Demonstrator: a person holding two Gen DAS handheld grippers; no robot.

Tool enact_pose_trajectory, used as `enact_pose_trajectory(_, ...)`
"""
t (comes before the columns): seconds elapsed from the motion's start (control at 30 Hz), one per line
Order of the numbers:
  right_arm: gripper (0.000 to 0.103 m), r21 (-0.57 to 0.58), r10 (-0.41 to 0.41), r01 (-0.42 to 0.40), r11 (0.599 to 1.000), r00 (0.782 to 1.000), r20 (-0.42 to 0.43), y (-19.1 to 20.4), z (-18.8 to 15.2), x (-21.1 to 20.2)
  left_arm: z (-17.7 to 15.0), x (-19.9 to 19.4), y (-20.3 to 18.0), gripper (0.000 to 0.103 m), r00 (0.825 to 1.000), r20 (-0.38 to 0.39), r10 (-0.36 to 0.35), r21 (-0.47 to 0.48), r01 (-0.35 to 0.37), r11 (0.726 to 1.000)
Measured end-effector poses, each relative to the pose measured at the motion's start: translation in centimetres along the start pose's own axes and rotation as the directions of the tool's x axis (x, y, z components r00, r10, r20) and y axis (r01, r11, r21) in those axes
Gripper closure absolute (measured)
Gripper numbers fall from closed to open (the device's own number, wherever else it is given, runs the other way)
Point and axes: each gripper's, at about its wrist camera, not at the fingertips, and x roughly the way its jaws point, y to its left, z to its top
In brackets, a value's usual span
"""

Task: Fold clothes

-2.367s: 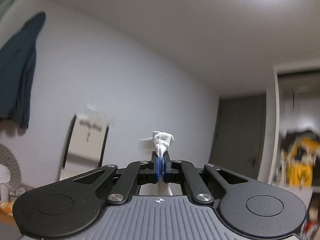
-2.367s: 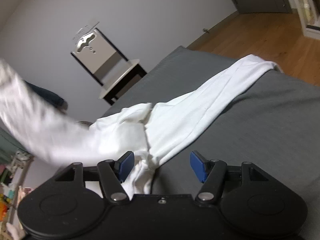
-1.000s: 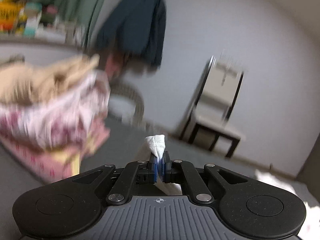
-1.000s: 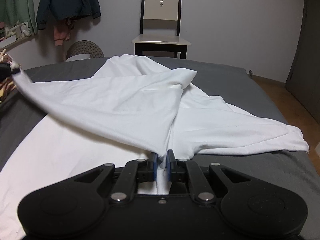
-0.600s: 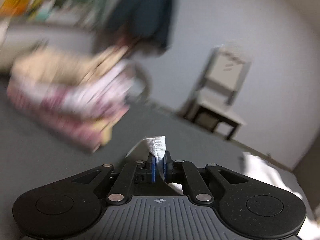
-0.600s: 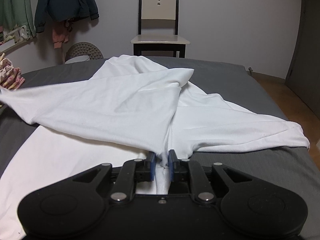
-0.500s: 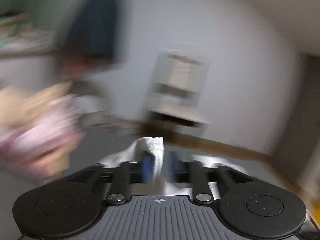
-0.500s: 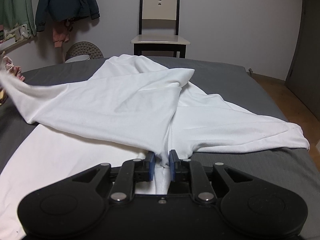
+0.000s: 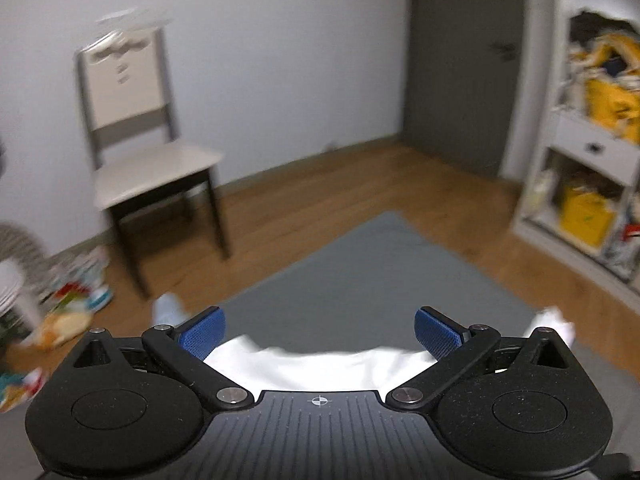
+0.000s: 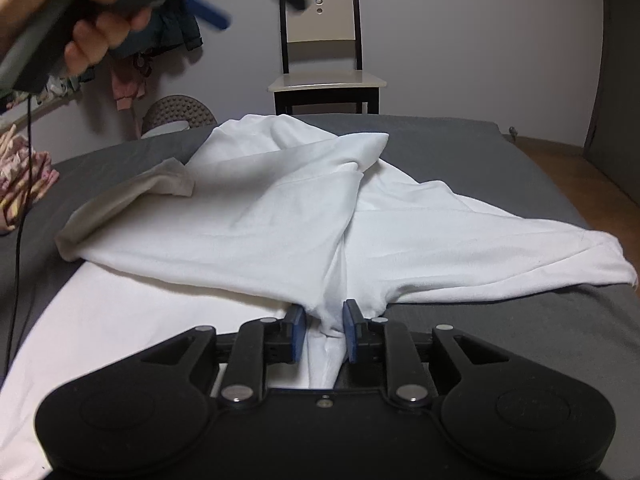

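A: Where do the tongs stand?

B: The right tongs (image 10: 324,330) are nearly pressed together, pinching a bunched fold of the white garment (image 10: 248,216) at the bed's (image 10: 460,152) near edge. The left tongs (image 9: 318,334) are spread wide and empty, held up in a hand (image 10: 86,12) above the bed's left side.

A: And the garment itself?

B: Spread across the grey bed, running away from the right tongs toward the far edge and the chair (image 10: 324,60). One flap lies folded over toward the left, its greyish end (image 10: 132,196) free near the left edge; another tail reaches out to the right edge.

A: Which hand is nearer the free flap?

B: The left, I'd judge, since that end lies on its side and the right is busy anchoring the near fold.

A: Room to work?

B: Bare bed shows along the left, far and right edges; a pile of patterned clothes (image 10: 24,176) sits at the left edge.
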Motion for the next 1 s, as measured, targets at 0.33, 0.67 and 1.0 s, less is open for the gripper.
enact_pose_trajectory(0.33,0.076,0.012,0.007,-0.007,1.000,1.000,0.000,0.1,0.0,0.1,-2.9,2.2,-3.6,0.001,0.984,-0.089,-0.156,0.296,0.175,0.939)
enact_pose_trajectory(0.67,0.075,0.028,0.030,-0.030,0.999,1.000,0.008,-0.3,-0.1,0.2,2.0,7.4,-7.5,0.070,0.927,-0.244,-0.284,0.333,0.356,0.873)
enact_pose_trajectory(1.0,0.084,0.021,0.019,-0.020,1.000,0.998,0.060,-0.6,-0.1,-0.5,0.6,9.3,-7.3,0.095,0.882,-0.342,-0.324,0.237,0.415,0.879)
